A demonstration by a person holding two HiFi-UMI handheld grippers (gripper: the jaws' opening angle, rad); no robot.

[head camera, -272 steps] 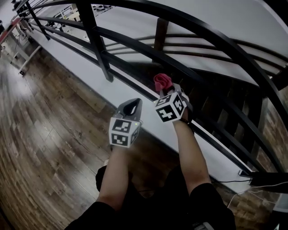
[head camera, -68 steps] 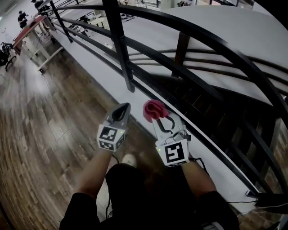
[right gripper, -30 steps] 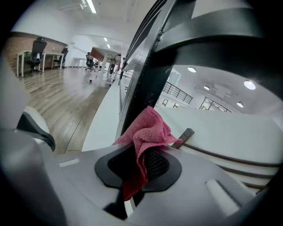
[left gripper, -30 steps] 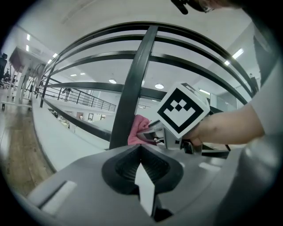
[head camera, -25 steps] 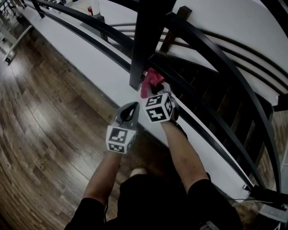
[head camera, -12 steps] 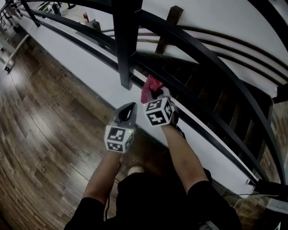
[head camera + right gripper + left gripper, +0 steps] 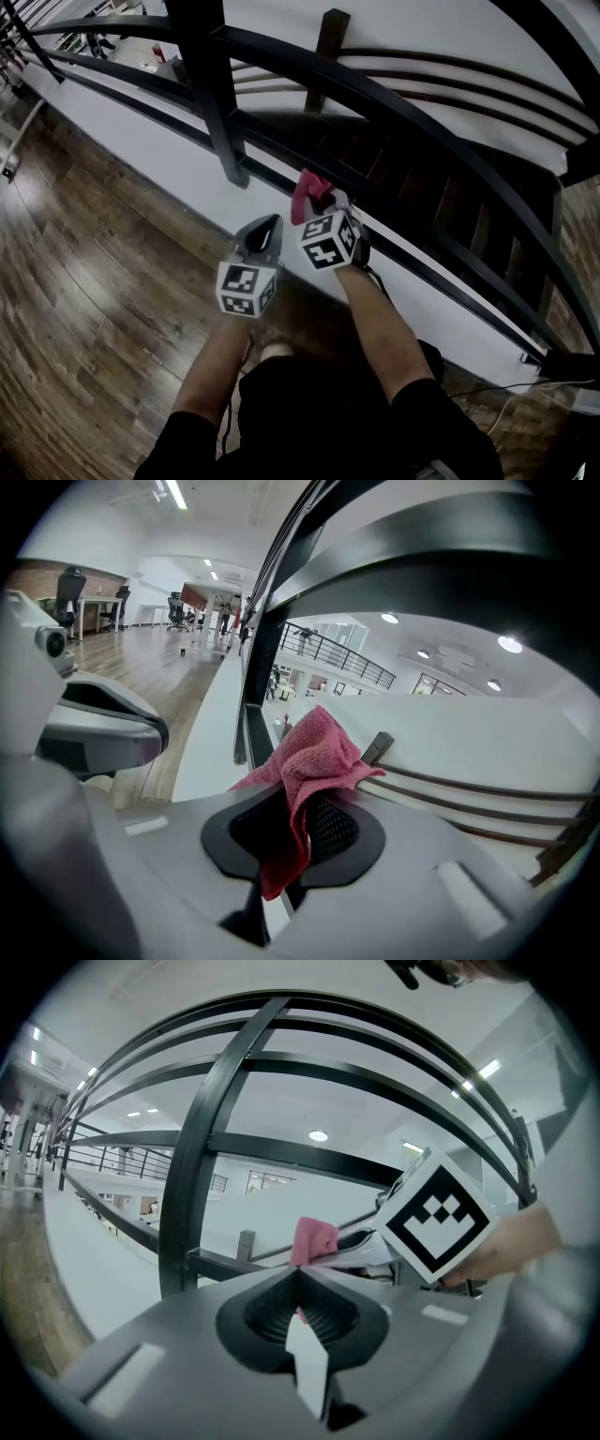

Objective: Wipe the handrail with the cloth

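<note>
Head view gives us the right gripper (image 7: 319, 201) up against the black railing, its fingers pinching the pink cloth (image 7: 310, 187), which bunches out ahead of the tips just right of the upright post (image 7: 212, 94). We cannot tell whether the cloth touches a bar or sits just short of it. The handrail (image 7: 394, 99) runs on a long slant from upper left to lower right, so we judge the wipe must travel along that line. In the right gripper view the cloth (image 7: 310, 753) hangs from the closed tips (image 7: 292, 808) with a broad dark bar close overhead. The left gripper (image 7: 266, 227) sits just beside and lower, fingers pressed together on nothing, farther from the rail.
</note>
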